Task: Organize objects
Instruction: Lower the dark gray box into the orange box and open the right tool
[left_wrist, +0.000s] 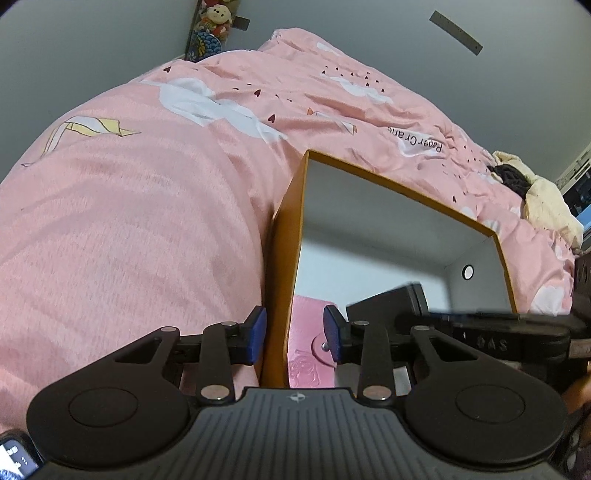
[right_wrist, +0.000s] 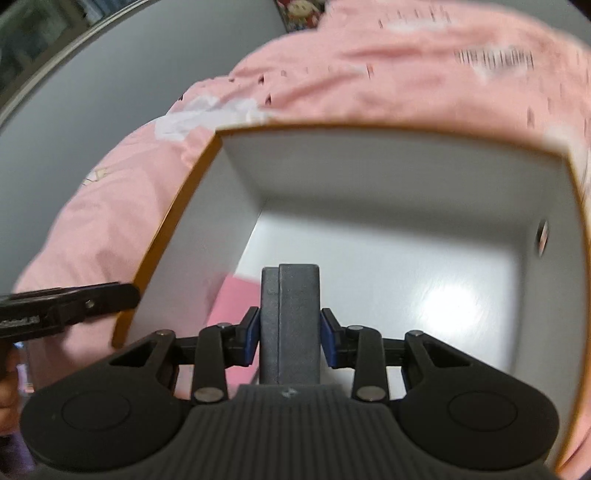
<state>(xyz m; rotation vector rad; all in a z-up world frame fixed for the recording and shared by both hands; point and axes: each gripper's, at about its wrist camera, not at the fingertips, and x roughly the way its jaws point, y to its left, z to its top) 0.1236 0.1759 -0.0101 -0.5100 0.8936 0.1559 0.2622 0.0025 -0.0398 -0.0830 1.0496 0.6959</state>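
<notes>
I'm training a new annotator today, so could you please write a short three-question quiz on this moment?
1. True or false: the left gripper straddles a wall of the orange box, one fingertip outside and one inside.
2. What does the right gripper hold? A) pink cloth B) a dark grey block C) nothing
3. What flat item already lies on the box floor?

Key:
1. True; the jaws have a gap to the wall on each side.
2. B, held over the box interior.
3. A pink item, partly hidden.
</notes>
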